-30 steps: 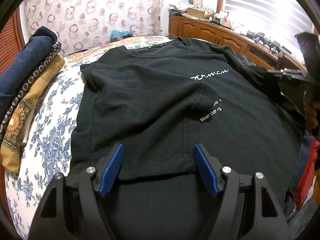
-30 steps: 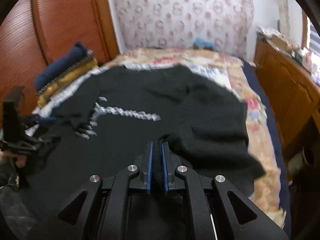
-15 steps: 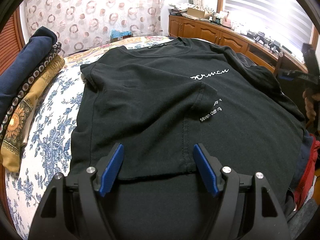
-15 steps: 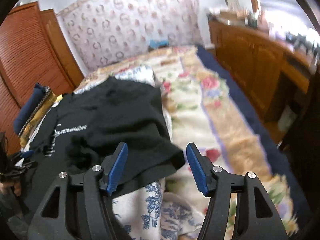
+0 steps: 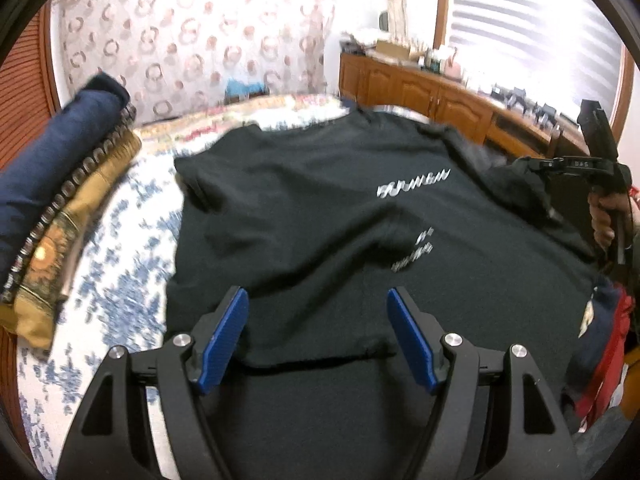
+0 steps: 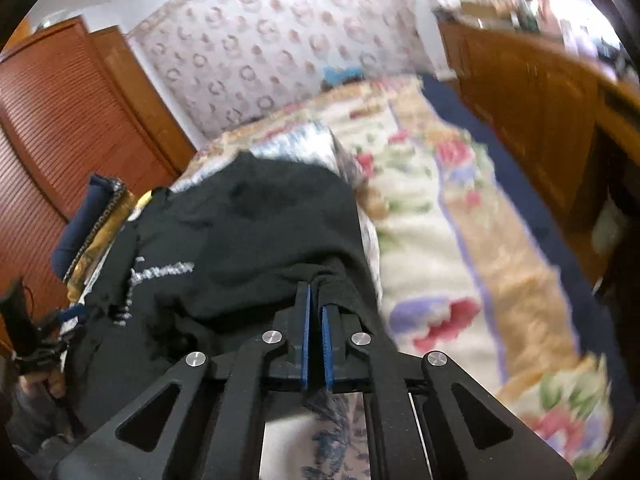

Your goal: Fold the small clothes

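A black T-shirt [image 5: 320, 220] with white lettering lies spread on the bed, its left side folded over toward the middle. My left gripper [image 5: 318, 320] hovers open just above the hem of that folded part, with nothing between its blue pads [image 5: 224, 336]. In the right wrist view my right gripper [image 6: 315, 300] is shut, and a bunch of the black T-shirt [image 6: 260, 232] at its right edge is pinched at the tips. In the left wrist view the hand [image 5: 604, 216] holding the right gripper shows at the far right edge of the shirt.
A stack of folded clothes [image 5: 60, 200] lies on the left of the blue-flowered sheet [image 5: 120, 280]. Red and dark cloth [image 5: 612, 360] hangs at the right edge. A floral blanket [image 6: 440, 240] covers the bed's right side, beside a wooden cabinet [image 6: 540, 100]. A wooden wardrobe [image 6: 60, 120] stands at the left.
My right gripper let go, swung out to the shirt's right edge with its jaws wide, and has now shut on the fabric there. The left gripper stays open over the hem.
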{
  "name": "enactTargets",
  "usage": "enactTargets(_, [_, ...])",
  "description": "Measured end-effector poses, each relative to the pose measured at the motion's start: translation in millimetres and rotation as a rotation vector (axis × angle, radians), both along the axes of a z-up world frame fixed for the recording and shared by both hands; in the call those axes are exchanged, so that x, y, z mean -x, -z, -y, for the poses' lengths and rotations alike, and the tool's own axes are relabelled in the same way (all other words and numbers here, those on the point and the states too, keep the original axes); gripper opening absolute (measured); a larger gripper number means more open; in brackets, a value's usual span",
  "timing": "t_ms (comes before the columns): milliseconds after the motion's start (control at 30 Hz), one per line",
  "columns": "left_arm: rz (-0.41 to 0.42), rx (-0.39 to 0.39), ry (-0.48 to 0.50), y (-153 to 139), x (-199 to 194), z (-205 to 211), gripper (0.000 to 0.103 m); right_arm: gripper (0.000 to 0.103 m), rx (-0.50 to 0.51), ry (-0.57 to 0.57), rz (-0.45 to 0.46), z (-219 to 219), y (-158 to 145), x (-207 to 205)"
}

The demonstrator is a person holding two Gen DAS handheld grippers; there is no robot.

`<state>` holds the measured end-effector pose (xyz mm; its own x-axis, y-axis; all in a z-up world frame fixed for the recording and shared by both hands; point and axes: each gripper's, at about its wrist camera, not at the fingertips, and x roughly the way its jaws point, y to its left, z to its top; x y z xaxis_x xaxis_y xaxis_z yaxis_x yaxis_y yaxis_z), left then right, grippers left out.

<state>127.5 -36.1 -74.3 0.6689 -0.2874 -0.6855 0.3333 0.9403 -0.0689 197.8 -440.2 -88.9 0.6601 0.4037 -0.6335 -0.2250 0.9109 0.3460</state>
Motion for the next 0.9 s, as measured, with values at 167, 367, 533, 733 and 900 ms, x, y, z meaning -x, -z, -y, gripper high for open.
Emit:
enactTargets(167, [0.067, 0.034, -0.005, -24.4, 11.0, -8.4, 0.073, 0.002, 0.079, -0.052, 0.152, -34.3, -68.8, -1.6])
enactTargets(367, [0.078, 0.049, -0.026, -25.9, 9.5, -12.8, 0.073, 0.002, 0.147, -0.267, 0.231, -139.4, -124.0, -16.7])
enactTargets(533, [0.067, 0.048, -0.026, -20.0, 8.8, -14.2, 0.073, 0.052, 0.249, -0.335, 0.217, -205.7, -117.2, -19.3])
enactTargets(733, [0.066, 0.050, -0.019, -17.8, 14.0, -9.8, 0.073, 0.052, 0.259, -0.275, 0.136, -165.4, -77.8, -14.4])
enactTargets(900, [0.059, 0.033, 0.017, -21.4, 1.1, 4.9, 0.073, 0.052, 0.286, -0.192, 0.051, -121.5, -38.4, -16.8])
